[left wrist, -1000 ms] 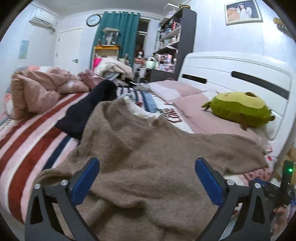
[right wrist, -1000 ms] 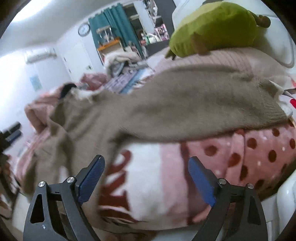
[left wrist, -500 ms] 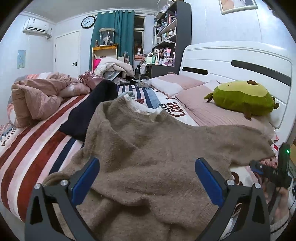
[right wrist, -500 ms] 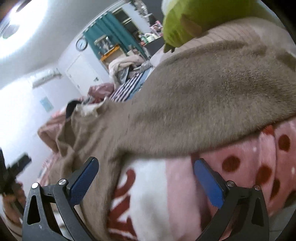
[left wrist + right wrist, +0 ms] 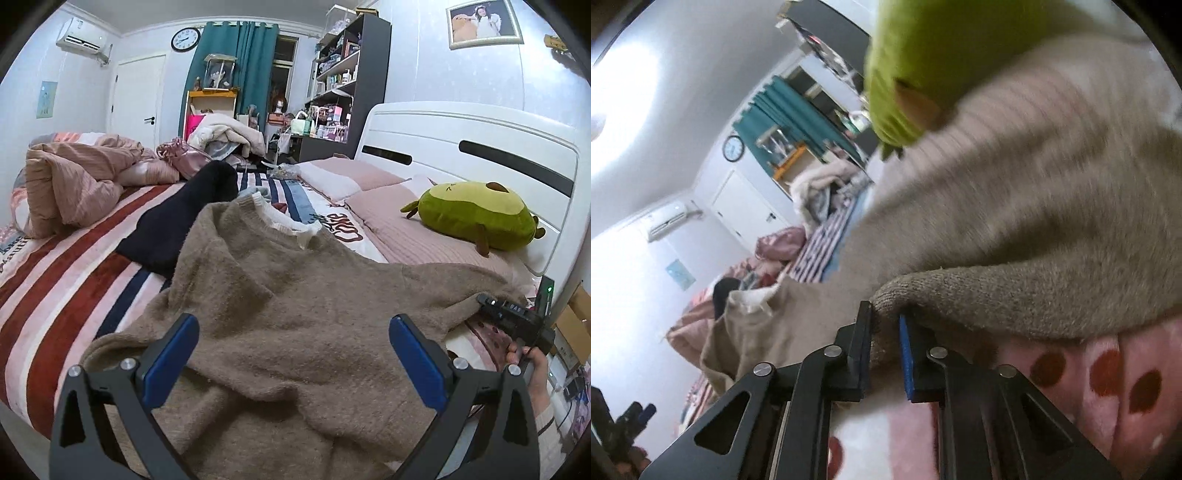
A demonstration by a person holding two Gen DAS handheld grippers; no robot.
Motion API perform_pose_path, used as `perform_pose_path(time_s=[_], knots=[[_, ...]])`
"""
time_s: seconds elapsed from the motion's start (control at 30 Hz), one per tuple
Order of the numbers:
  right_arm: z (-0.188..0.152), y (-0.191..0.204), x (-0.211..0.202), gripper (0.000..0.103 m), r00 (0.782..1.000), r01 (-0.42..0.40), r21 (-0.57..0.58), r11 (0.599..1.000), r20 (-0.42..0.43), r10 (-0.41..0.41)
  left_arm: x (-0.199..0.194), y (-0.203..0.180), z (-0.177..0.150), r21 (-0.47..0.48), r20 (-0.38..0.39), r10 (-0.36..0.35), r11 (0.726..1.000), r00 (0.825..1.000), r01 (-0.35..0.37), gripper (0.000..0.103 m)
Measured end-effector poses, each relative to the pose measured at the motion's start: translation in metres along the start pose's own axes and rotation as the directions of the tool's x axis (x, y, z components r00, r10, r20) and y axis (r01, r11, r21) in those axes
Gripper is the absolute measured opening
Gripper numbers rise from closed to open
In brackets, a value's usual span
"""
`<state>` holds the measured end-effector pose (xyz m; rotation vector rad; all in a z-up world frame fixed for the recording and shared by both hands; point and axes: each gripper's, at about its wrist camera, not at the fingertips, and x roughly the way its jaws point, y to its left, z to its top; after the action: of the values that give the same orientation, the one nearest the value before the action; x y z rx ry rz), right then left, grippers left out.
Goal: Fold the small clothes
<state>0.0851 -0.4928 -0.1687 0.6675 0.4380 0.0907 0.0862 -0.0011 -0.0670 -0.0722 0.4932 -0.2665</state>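
A fuzzy brown sweater [image 5: 295, 325] with a white collar lies spread on the striped bed, its body toward me and one sleeve stretched to the right. My left gripper [image 5: 291, 362] is open and empty, its blue pads hovering over the sweater's lower body. My right gripper [image 5: 884, 332] is shut on the edge of the sweater's sleeve [image 5: 1015, 288] near the cuff. It also shows in the left wrist view [image 5: 517, 317], at the sleeve end by the bed's right edge.
A dark garment [image 5: 184, 218] lies behind the sweater. A green avocado plush [image 5: 476, 214] rests on pink pillows by the white headboard [image 5: 480, 147]. A crumpled pink duvet [image 5: 74, 181] is at the far left. The striped blanket [image 5: 55, 295] covers the bed.
My right gripper has moved in to the sleeve and shut on its edge; it was open before. The left gripper has stayed open over the sweater.
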Motion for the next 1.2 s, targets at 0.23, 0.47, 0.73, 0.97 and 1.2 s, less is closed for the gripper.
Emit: perform_pose_path(time_s=[0.23,0.47,0.73,0.97,1.2], knots=[[-0.01,0.007,0.019,0.046,0.986,0.039,0.118,0.992,-0.168,-0.019,-0.01,0.017,-0.003,-0.006,0.03,-0.019,1.0,0.999,0.019,0.102],[-0.007,0.009,0.042,0.016,0.977,0.204,0.135,0.97,-0.093,-0.192,-0.021,0.037,-0.01,-0.038,0.042,-0.032,0.999,0.999,0.033,0.102],[0.005,0.101,0.008,0.007,0.98,0.144,-0.197,0.97,0.161,-0.113,-0.028,0.06,-0.013,-0.073,0.072,-0.027,0.997,0.997,0.033,0.102],[-0.042,0.236,0.075,0.007,0.968,-0.123,-0.64,0.759,-0.245,-0.05,-0.041,0.077,-0.018,-0.072,0.098,-0.028,0.997,0.995,0.035,0.102],[-0.127,0.219,0.147,0.011,0.825,-0.175,-0.518,0.837,-0.541,-0.162,-0.055,0.099,-0.029,-0.088,0.097,-0.014,0.996,0.995,0.022,0.102]])
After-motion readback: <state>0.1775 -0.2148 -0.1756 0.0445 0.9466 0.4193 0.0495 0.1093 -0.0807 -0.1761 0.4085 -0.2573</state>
